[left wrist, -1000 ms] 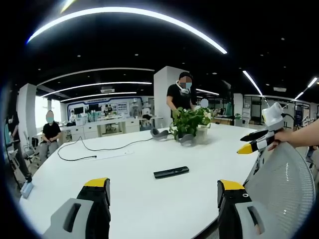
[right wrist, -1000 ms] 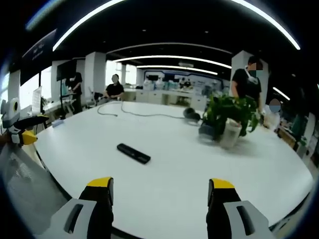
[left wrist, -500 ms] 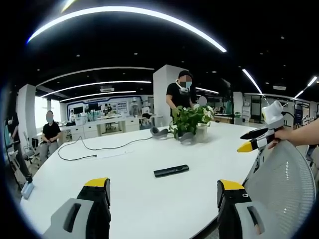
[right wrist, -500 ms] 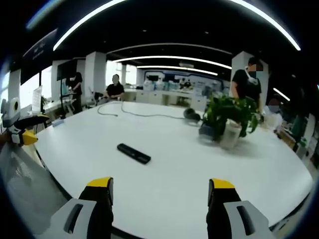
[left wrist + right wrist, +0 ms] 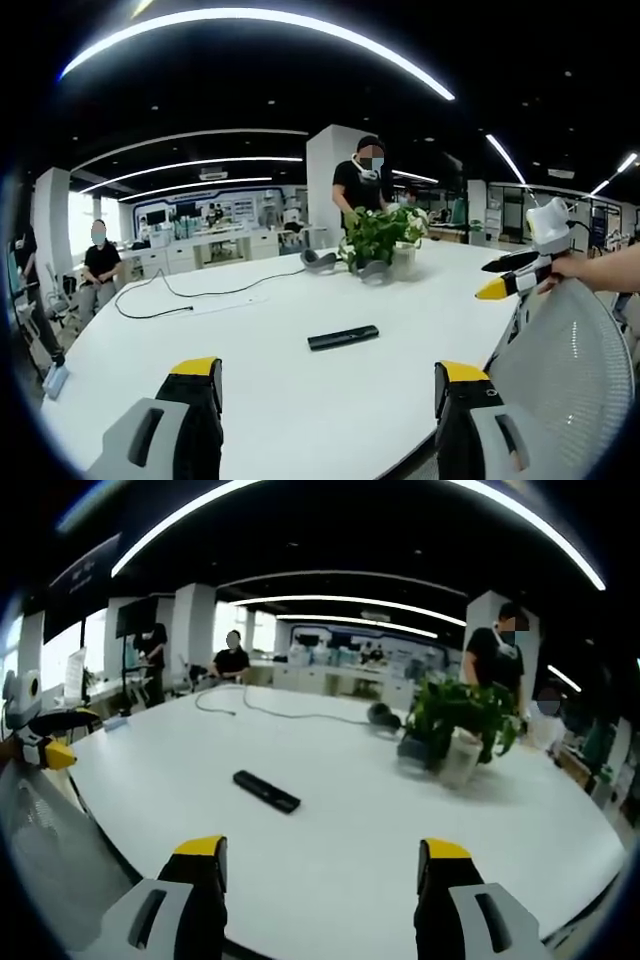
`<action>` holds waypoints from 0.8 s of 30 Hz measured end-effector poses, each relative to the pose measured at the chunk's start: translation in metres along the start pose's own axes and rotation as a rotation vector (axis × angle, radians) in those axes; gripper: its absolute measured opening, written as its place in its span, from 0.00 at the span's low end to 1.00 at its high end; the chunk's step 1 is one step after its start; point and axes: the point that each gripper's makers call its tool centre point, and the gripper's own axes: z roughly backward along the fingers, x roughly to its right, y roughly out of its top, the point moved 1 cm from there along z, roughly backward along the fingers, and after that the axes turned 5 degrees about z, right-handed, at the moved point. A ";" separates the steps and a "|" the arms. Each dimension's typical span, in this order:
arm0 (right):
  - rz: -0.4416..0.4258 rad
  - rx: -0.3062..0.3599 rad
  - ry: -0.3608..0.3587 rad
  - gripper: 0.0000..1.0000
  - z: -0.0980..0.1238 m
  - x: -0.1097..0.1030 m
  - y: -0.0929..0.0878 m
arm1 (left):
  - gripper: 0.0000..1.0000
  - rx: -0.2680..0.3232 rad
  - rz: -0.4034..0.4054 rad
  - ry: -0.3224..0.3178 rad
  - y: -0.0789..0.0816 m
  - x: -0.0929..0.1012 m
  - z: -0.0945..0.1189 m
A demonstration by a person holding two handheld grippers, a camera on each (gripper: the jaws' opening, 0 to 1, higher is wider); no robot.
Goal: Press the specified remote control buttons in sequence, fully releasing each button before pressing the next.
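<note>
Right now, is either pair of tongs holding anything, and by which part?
Nothing is held. Both the left tongs and right tongs are open; the remote lies untouched on the table.

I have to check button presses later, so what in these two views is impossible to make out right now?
- Remote control: its buttons are too small and far away to tell apart in either view.
- Cable on the white table: too thin in the left gripper view to tell what its ends join.
- Potted plant: leaves hide the pot's far side in the right gripper view.
- Mesh chair back: cut off by the left gripper view's edge.
</note>
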 end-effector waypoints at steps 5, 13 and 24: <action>-0.013 0.030 0.002 0.77 0.001 0.002 0.004 | 0.92 -0.004 -0.002 0.007 -0.001 -0.001 0.000; 0.001 -0.020 -0.039 0.73 0.000 0.010 -0.003 | 0.91 -0.034 0.015 0.024 -0.003 -0.002 -0.003; 0.009 -0.052 0.067 0.69 -0.008 -0.001 -0.011 | 0.95 -0.101 0.000 0.054 -0.012 -0.006 -0.004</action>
